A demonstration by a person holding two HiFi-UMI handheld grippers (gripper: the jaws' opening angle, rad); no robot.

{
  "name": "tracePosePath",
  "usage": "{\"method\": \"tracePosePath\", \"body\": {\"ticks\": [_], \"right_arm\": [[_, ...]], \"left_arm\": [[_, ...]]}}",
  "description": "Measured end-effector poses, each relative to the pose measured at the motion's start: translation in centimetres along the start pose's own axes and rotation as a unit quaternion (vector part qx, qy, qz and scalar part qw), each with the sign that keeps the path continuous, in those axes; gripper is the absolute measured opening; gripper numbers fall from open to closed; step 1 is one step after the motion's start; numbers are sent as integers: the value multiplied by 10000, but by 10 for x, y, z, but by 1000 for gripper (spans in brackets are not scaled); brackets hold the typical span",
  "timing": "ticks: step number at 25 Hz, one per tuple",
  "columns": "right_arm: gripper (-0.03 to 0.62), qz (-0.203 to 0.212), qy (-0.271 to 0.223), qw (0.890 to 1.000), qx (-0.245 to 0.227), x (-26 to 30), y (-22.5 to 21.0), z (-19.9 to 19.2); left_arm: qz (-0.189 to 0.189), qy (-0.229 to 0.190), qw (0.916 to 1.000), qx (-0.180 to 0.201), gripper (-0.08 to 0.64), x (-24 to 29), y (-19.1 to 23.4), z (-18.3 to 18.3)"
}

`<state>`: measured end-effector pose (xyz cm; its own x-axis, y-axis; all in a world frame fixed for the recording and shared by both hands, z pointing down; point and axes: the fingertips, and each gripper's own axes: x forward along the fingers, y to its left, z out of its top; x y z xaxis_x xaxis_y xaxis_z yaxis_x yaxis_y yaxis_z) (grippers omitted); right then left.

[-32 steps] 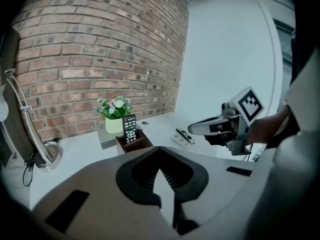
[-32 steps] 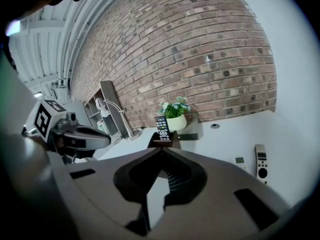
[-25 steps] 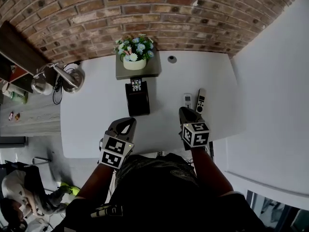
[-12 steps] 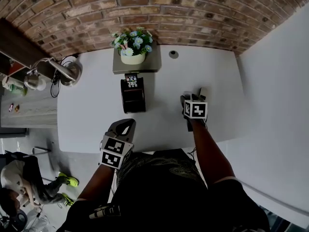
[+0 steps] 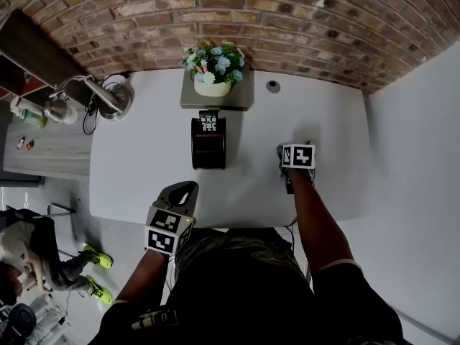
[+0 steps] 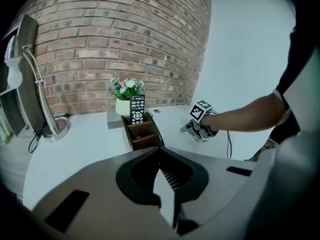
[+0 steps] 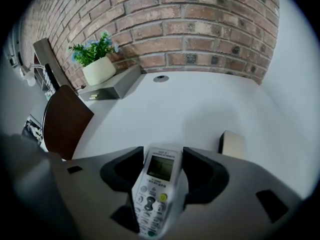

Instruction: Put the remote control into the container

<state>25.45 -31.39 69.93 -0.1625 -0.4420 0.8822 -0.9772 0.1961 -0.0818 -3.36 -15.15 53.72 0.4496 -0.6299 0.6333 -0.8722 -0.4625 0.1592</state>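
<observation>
A white remote control (image 7: 156, 184) with a small screen lies on the white table (image 5: 144, 164), between the jaws of my right gripper (image 7: 162, 159). Those jaws are opening, and a gap shows on either side of the remote. In the head view the right gripper (image 5: 287, 165) sits right of the dark brown container (image 5: 208, 144), its marker cube hiding the remote. A black remote (image 5: 209, 121) stands upright in the container's far compartment. My left gripper (image 5: 183, 187) hovers at the table's near edge, jaws together and nothing in them.
A potted plant (image 5: 213, 77) on a grey block stands behind the container, against the brick wall. A desk lamp (image 5: 108, 99) is at the far left, a cable hole (image 5: 272, 86) far right. A dark, beige-ended object (image 7: 232, 144) lies just right of the right jaw.
My right gripper has moved forward from the table's near edge, out over the spot where the remotes lie. The left gripper has stayed at the near edge.
</observation>
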Motion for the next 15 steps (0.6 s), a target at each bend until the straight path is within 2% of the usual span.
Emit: {"method": "tracePosePath", "body": {"ticks": [9, 15], "right_arm": [[221, 52, -345, 9992, 184, -30, 11, 5], [218, 164, -857, 9957, 320, -68, 37, 3]], "left_arm": [[-193, -45, 9998, -13, -6, -10, 13, 1], [-429, -59, 9990, 116, -6, -23, 21, 4]]}}
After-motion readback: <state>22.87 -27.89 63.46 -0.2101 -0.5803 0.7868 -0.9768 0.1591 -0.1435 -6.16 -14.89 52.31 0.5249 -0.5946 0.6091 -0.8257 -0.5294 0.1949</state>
